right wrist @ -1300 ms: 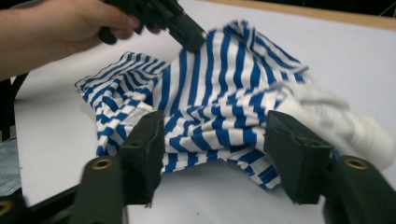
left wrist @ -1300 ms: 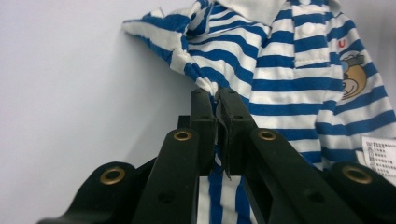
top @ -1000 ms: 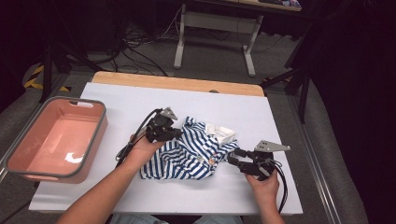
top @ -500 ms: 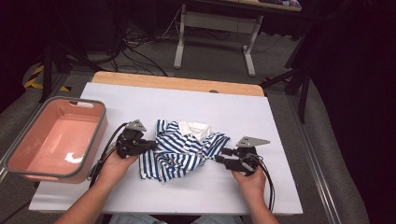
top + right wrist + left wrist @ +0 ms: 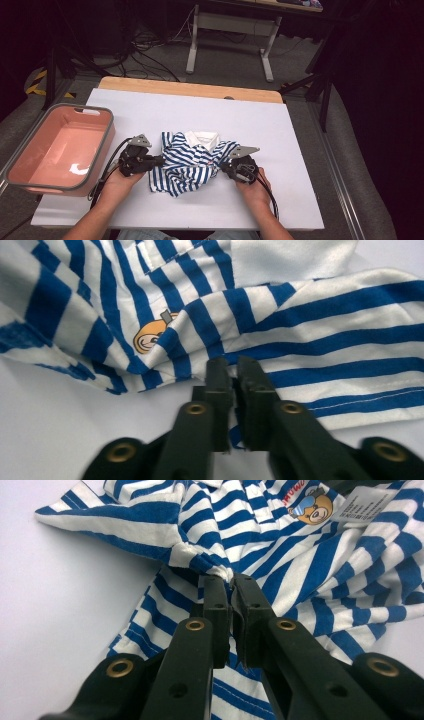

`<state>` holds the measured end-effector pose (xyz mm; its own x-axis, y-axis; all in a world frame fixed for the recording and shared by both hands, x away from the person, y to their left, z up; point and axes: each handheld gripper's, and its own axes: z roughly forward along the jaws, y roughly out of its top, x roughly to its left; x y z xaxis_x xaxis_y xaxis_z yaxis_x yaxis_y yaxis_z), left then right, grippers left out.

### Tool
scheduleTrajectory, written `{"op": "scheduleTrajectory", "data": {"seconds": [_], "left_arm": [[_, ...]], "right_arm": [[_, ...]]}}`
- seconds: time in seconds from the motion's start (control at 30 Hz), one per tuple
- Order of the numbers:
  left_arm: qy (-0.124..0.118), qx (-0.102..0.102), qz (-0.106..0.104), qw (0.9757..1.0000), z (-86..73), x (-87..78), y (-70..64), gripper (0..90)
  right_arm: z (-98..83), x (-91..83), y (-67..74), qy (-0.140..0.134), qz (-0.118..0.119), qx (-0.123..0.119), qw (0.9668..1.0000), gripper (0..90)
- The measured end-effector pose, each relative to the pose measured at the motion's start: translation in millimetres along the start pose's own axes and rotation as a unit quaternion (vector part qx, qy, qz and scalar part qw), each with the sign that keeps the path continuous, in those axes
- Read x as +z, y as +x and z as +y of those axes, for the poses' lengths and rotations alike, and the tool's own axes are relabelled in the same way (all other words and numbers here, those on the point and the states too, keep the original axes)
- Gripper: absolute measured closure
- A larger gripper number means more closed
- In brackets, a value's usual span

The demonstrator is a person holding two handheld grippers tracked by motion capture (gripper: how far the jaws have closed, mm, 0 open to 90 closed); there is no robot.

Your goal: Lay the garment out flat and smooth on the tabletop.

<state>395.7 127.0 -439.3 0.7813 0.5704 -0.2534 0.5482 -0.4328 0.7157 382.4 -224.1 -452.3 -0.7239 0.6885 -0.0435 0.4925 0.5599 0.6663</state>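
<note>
White bench top [image 5: 280, 130], wooden strip along the far edge, dark room with cables and a metal stand beyond.

Left edge: pink bin [image 5: 30, 165] overhangs the bench's left side, nothing in it.

Left claw [image 5: 159, 160]: jaws pinched shut on a bunched fold of the striped shirt [image 5: 192, 160]; the left gripper view shows fabric gathered into a knot right at the jaw tips. Since a second ago this hand has drawn back toward the near edge and out toward the left edge.

Centre: shirt lies on the bench's near half, roughly midway between left and right edges. White collar [image 5: 202, 138] faces the far edge, hem toward the person, so the neck-to-hem line runs far-to-near. It was skewed before; now it is squarer to the bench and pulled wider across. Lower body is crumpled, not flat.

Right claw [image 5: 222, 166]: also clamped on shirt fabric, seen in the right gripper view with jaws closed over a striped edge near a small orange cartoon print [image 5: 150, 337]. This hand has moved toward the near edge too.

Judgement: both sides gripped and spreading apart — looks like a straighten-out step, partly done; wrinkles in the lower half remain.
</note>
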Motion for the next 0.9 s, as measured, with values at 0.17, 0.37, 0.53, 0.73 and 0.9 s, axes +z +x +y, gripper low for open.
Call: {"op": "scheduleTrajectory", "data": {"seconds": [0.17, 0.37, 0.53, 0.73, 0.9], "left_arm": [[-0.008, 0.005, -0.005, 0.9999, 0.7, -2.5, -4.0, 85.4], [-0.009, 0.006, -0.021, 0.9997, -0.2, -2.5, -11.7, 85.3], [0.001, 0.003, -0.043, 0.9991, -5.7, -0.3, -19.6, 85.2], [0.017, -0.01, -0.078, 0.9967, -20.2, 4.3, -28.1, 84.9], [0.029, -0.006, -0.095, 0.995, -24.3, 6.7, -36.2, 83.2]], "right_arm": [[-4.1, -15.5, -7.8, -0.002, 0.002, 0.011, 0.9999, 89.3], [-19.5, -47.6, -21.7, -0.014, -0.011, 0.04, 0.999, 89.4], [-39.4, -63.6, -30.7, -0.019, -0.004, 0.074, 0.997, 89.4], [-53.8, -74.1, -23.0, 0.003, -0.013, 0.063, 0.9979, 89.4], [-61.4, -79.5, -20.0, 0.015, -0.015, 0.063, 0.9978, 89.3]]}}
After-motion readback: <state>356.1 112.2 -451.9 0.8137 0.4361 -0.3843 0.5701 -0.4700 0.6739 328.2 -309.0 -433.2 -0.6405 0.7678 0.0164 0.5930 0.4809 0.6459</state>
